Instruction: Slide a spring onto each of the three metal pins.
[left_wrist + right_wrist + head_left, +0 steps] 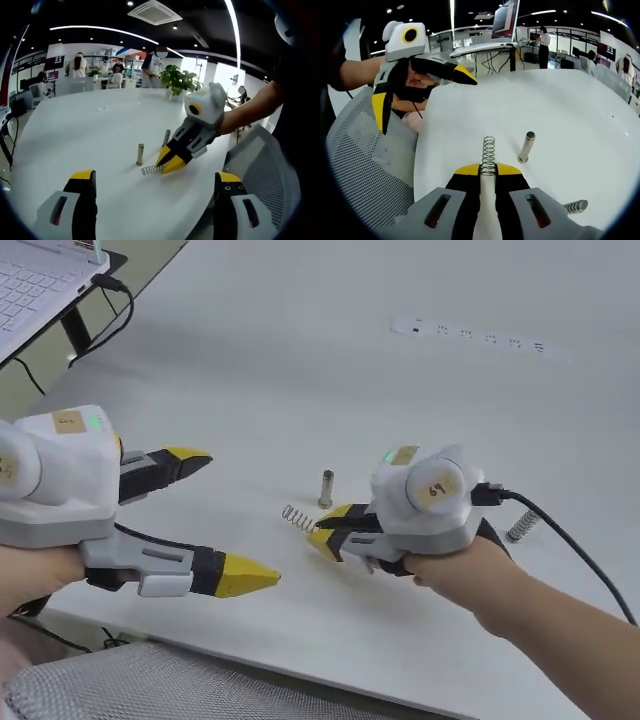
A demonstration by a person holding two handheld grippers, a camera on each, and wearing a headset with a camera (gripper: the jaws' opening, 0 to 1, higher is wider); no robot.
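My right gripper [328, 536] is shut on one end of a small coil spring [297, 517], which sticks out ahead of the jaws just above the white table. In the right gripper view the spring [488, 149] rises from between the yellow tips. A bare metal pin [326, 488] stands upright just beyond it, also seen as the pin [526, 147] to the right of the spring. A second coiled piece [521, 527] rests behind the right hand. My left gripper [222, 518] hovers at the left with its jaws wide apart and nothing between them, pointing toward the spring [151, 170].
A laptop [40, 280] with a black cable sits at the far left corner. A white power strip [470, 335] lies at the back of the table. A grey mesh chair [150, 680] is below the table's near edge. The right gripper's cable [570, 550] trails off to the right.
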